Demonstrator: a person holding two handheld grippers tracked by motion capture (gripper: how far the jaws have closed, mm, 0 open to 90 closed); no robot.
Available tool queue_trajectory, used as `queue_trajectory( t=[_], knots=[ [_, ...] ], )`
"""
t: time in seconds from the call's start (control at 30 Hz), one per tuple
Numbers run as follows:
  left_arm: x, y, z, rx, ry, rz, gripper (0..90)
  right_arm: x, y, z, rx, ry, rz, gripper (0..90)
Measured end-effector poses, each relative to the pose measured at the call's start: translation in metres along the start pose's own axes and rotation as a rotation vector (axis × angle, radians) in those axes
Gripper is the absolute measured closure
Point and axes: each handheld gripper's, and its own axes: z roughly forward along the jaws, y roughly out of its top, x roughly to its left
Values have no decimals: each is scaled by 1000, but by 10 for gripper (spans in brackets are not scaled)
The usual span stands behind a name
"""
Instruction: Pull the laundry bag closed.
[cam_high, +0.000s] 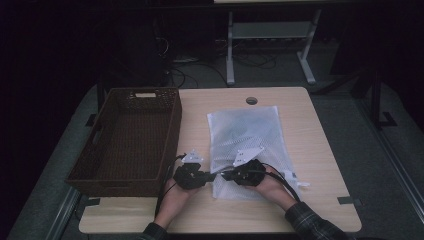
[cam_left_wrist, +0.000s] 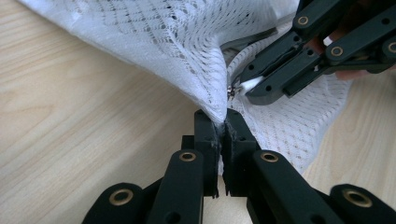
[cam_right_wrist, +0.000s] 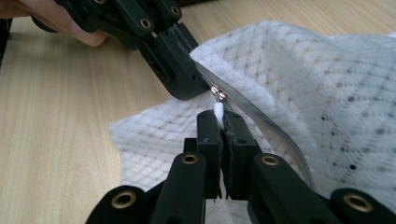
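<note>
A white mesh bag (cam_high: 245, 135) lies flat on the wooden table (cam_high: 315, 150), its near left corner lifted. My left gripper (cam_left_wrist: 222, 122) is shut on the mesh fabric at that corner (cam_left_wrist: 212, 105). In the high view it (cam_high: 211, 176) meets my right gripper (cam_high: 223, 175) tip to tip. My right gripper (cam_right_wrist: 219, 117) is shut on the white zipper pull (cam_right_wrist: 217, 110), just below the small metal slider (cam_right_wrist: 218, 93). The left gripper view shows that pull (cam_left_wrist: 252, 84) pinched in the right gripper's tips (cam_left_wrist: 243, 91). The left gripper (cam_right_wrist: 189, 86) also appears in the right gripper view, clamped on the bag's edge (cam_right_wrist: 303, 79).
A brown wicker basket (cam_high: 172, 125), empty, stands on the table's left side beside the bag. A round cable hole (cam_high: 251, 100) sits at the far edge. A person's hands (cam_high: 272, 190) hold both grippers near the front edge. Table legs and cables lie beyond on the floor.
</note>
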Motion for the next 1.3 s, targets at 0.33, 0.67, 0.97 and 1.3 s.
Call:
queue_trajectory(
  t=[0.33, 0.67, 0.97, 1.3],
  knots=[
    [3, 1, -3, -20, 21, -39, 859, -5, -2, -8, -7, -18, 11, 866],
    [3, 0, -5, -19, 32, -47, 860, -7, -4, -15, -13, -36, 14, 866],
    [3, 0, -6, -17, 35, -48, 860, -9, -6, -24, -19, -49, 21, 866],
    [3, 0, -6, -9, 41, -55, 860, -8, -10, -33, -19, -53, 29, 866]
  ],
)
